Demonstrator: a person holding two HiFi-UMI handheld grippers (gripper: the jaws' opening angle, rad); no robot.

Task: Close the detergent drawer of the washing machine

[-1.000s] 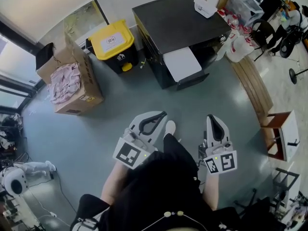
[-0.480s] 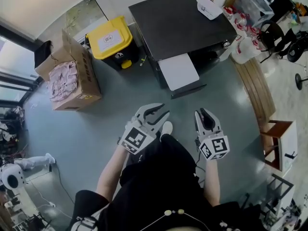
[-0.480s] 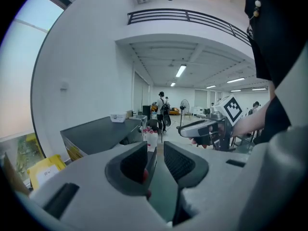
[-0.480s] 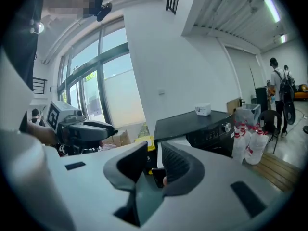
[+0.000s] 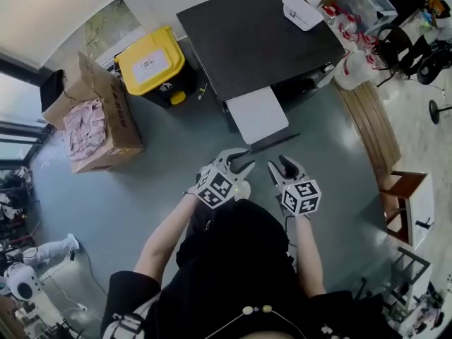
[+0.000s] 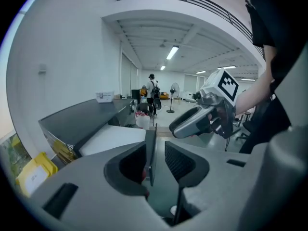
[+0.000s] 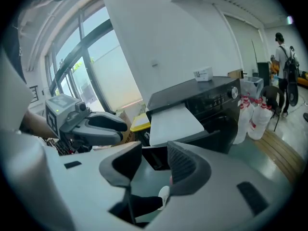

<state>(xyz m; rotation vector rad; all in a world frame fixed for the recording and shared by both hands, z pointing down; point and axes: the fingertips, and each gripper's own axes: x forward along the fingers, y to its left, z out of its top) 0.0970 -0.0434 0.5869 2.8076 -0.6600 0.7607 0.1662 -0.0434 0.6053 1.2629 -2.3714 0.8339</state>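
The washing machine (image 5: 261, 37) is a dark grey box against the wall. Its detergent drawer (image 5: 258, 114) stands pulled out toward me, pale on top with a dark front panel. My left gripper (image 5: 240, 162) and right gripper (image 5: 282, 167) hang side by side just short of that front panel, both apart from it. Both sets of jaws are opening, the right wider, with nothing between them. In the left gripper view the drawer (image 6: 113, 136) lies ahead of the left gripper (image 6: 156, 160). In the right gripper view the drawer (image 7: 174, 121) lies just beyond the right gripper (image 7: 154, 165).
A yellow-lidded bin (image 5: 150, 62) and a cardboard box (image 5: 92, 122) of pink cloth stand left of the machine. A white container (image 5: 300, 11) sits on its top. White bottles (image 5: 349, 69) and a wooden plank (image 5: 367, 129) are on the right. A person (image 6: 154, 93) stands far off.
Both grippers have come down and forward toward the open drawer. Their jaws, shut a second ago, now stand apart.
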